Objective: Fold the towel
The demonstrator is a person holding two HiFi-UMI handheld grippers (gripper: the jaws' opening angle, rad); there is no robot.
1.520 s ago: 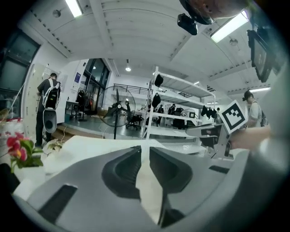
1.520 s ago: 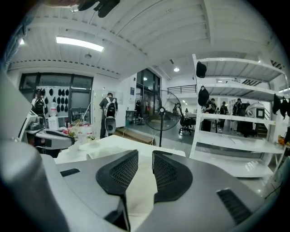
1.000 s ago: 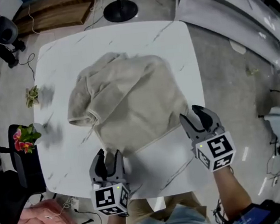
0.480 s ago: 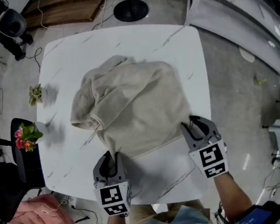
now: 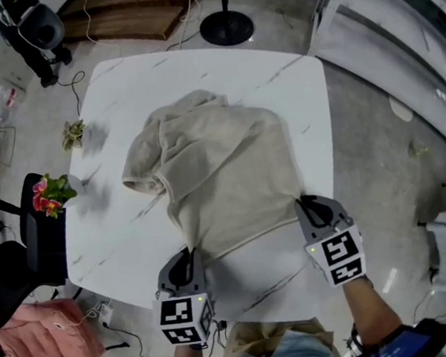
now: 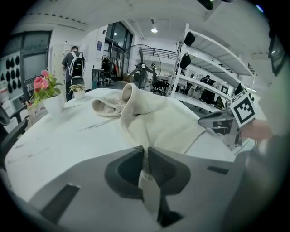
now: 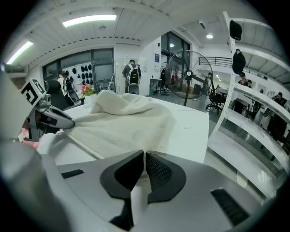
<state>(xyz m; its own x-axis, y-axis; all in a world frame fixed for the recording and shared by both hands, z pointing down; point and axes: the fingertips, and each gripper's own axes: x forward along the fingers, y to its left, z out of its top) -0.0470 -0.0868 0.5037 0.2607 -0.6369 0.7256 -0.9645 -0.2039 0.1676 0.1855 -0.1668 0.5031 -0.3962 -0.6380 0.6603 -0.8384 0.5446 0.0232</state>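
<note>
A beige towel (image 5: 222,166) lies crumpled on the white marble table (image 5: 126,231), bunched at its far left. My left gripper (image 5: 187,257) is at the towel's near left corner. Its jaws have just been closing and now pinch the towel (image 6: 154,120) at the corner, as the left gripper view shows at the gripper's (image 6: 145,153) tips. My right gripper (image 5: 305,205) is at the near right corner. Its jaws have also just been closing, and in the right gripper view this gripper (image 7: 144,156) clamps the hem of the towel (image 7: 122,120).
A pot of pink flowers (image 5: 48,197) and a small green plant (image 5: 73,134) stand at the table's left edge. A black chair (image 5: 36,249) and a pink cushion (image 5: 42,343) are on the floor at left. A lamp base (image 5: 227,29) sits beyond the table, shelving (image 7: 253,108) to the right.
Both grippers stood open at the towel's near edge and are now shut on its two near corners. The left gripper moved forward to the corner.
</note>
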